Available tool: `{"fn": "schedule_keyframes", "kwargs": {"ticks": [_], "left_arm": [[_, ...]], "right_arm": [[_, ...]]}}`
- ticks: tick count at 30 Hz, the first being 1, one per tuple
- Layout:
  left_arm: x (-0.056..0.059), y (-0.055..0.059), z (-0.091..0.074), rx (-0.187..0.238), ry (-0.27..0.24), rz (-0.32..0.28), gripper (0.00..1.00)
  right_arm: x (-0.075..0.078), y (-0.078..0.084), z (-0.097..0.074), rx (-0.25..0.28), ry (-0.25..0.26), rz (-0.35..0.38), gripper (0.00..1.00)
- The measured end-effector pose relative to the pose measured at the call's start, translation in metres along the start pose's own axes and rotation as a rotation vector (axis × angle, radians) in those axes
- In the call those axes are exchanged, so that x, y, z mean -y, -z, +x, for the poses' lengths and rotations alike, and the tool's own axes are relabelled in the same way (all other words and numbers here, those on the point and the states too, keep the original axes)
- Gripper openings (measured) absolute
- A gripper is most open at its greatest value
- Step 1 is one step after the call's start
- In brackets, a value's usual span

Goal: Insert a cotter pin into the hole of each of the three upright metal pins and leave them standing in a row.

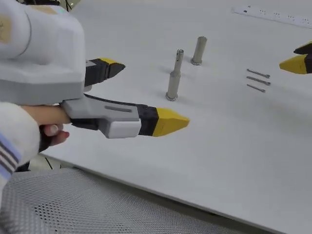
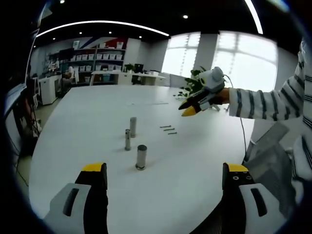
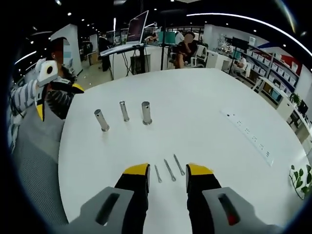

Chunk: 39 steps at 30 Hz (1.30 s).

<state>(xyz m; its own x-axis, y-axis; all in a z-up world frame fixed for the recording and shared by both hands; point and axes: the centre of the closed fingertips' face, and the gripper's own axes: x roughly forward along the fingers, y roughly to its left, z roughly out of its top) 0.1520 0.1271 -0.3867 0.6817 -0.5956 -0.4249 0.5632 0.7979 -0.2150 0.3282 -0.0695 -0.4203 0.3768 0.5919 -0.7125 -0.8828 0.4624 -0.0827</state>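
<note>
Worktop (image 1: pixel 229 161): white, round-edged. A white power strip (image 1: pixel 273 14) lies along the far side.

Three metal pins stand upright on their bases in a loose row, apart from one another. In the right gripper view they are the left pin (image 3: pixel 101 120), the middle pin (image 3: pixel 124 110) and the right pin (image 3: pixel 146 112). The middle one is slimmer, with a narrower top section. The head view catches the slim pin nearer and a thicker one just beyond it. No pin carries a cotter pin.

Three cotter pins (image 1: pixel 258 80) lie flat on the worktop, side by side and roughly parallel, not touching. They sit well apart from the metal pins, toward the right gripper's side.

Left gripper (image 1: pixel 155 92): held in a hand (image 1: pixel 51 129) on the near side of the metal pins, above the worktop. Jaws spread wide, nothing between them. In its own view the nearest thick pin stands ahead, between the two yellow tips.

Right gripper (image 3: pixel 169 170): jaws parted to a moderate gap, holding nothing. In its own view the cotter pins lie just ahead of the tips, lined up with the gap. Cannot tell whether the tips touch the worktop. The left gripper view shows it raised past the cotter pins, on a striped sleeve (image 2: pixel 265 105).

Grey mesh chair (image 1: pixel 73 204) below the near worktop edge.
</note>
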Motion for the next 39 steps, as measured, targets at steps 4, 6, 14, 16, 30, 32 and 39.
{"fn": "schedule_keyframes", "kwargs": {"ticks": [4,6,14,16,30,32,39], "left_arm": [[0.002,0.001,0.003,-0.005,0.002,-0.005,0.97],[0.002,0.002,0.004,-0.014,0.003,-0.007,0.97],[0.002,0.008,0.008,-0.046,0.003,-0.012,0.97],[0.003,0.009,0.009,-0.048,0.005,-0.012,0.97],[0.008,0.012,0.010,-0.071,0.014,-0.014,0.96],[0.007,0.011,0.010,-0.071,0.012,-0.015,0.96],[0.006,0.010,0.009,-0.071,0.007,-0.012,0.95]], "right_arm": [[0.009,0.013,0.021,-0.071,-0.014,-0.047,0.21],[0.010,0.018,0.031,-0.094,-0.027,-0.073,0.17],[0.001,0.028,0.050,-0.182,-0.076,-0.105,0.16],[0.002,0.028,0.054,-0.193,-0.082,-0.116,0.14],[0.007,0.038,0.065,-0.269,-0.110,-0.128,0.03],[0.009,0.039,0.065,-0.278,-0.101,-0.134,0.00],[0.008,0.039,0.065,-0.296,-0.092,-0.158,0.00]]}}
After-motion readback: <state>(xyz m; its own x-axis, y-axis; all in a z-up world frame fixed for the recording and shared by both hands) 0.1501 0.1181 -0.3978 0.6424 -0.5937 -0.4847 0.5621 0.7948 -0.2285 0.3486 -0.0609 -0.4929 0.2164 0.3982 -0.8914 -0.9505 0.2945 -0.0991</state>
